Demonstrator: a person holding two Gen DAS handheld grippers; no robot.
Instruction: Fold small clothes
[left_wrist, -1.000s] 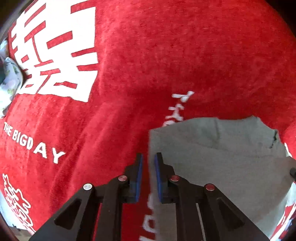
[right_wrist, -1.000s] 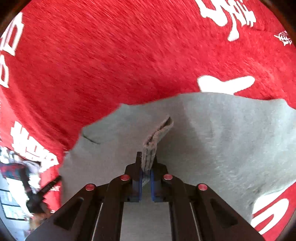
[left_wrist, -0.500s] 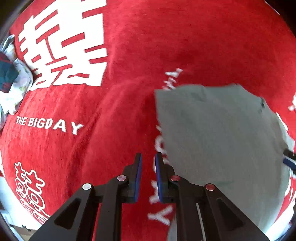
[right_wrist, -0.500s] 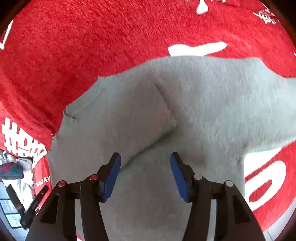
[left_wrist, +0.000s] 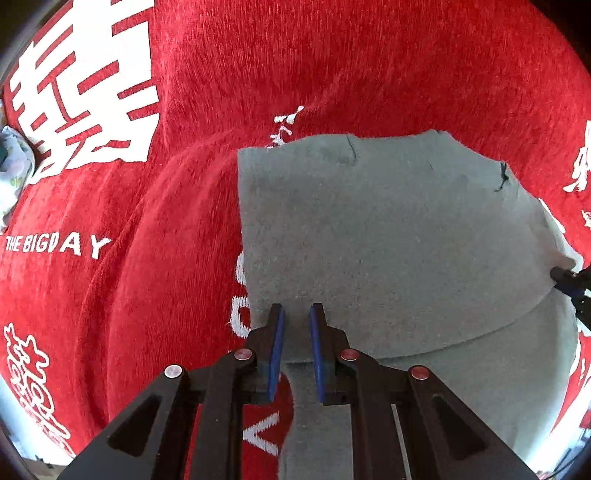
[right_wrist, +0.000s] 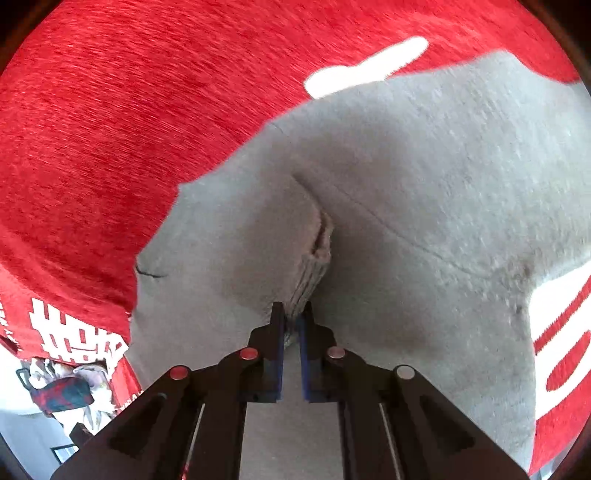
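A small grey garment (left_wrist: 388, 236) lies partly folded on a red cloth with white lettering (left_wrist: 229, 92). My left gripper (left_wrist: 296, 314) hovers over the garment's near left edge, its blue pads slightly apart with nothing between them. The right gripper shows at the right edge of the left wrist view (left_wrist: 572, 284). In the right wrist view my right gripper (right_wrist: 291, 314) is shut on a raised ribbed fold of the grey garment (right_wrist: 424, 177), pinching it upward.
A pale patterned cloth (left_wrist: 11, 166) lies at the far left of the red cloth. A bundle of dark blue and red fabric (right_wrist: 62, 391) sits off the cloth's lower left in the right wrist view.
My right gripper opened half a second ago and has shut again on a fold of the garment. My left gripper has moved right, over the garment's edge.
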